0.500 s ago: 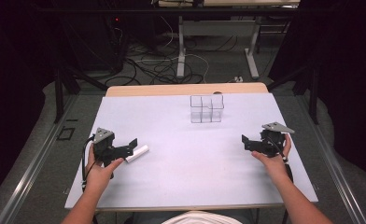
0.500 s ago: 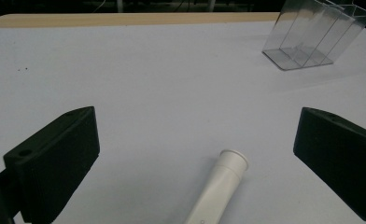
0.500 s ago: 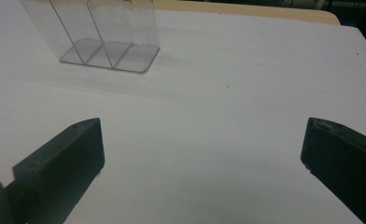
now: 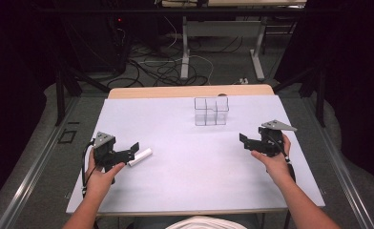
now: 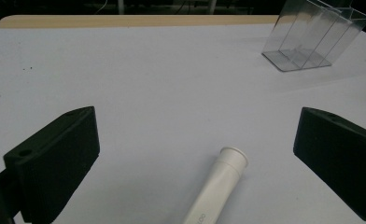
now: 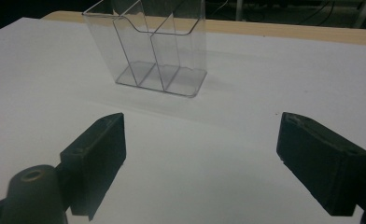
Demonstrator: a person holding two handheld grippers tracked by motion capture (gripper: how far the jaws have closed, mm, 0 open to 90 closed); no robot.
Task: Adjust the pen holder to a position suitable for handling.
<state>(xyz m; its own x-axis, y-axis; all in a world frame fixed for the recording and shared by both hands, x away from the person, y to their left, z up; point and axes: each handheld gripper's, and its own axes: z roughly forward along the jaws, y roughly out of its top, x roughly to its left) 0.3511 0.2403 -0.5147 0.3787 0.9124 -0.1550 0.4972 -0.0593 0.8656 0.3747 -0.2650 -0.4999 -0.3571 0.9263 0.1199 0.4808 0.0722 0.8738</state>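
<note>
High overview, two low jaw-level close-ups

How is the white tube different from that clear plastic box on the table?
The white tube is opaque and lies flat on its side; the clear box is see-through and stands upright. The tube is one slim round piece with a flared end, while the box is blocky and split into compartments. The tube lies close to the left tool, between its open jaws; the box stands apart, farther back. Both rest on the white table.
</note>
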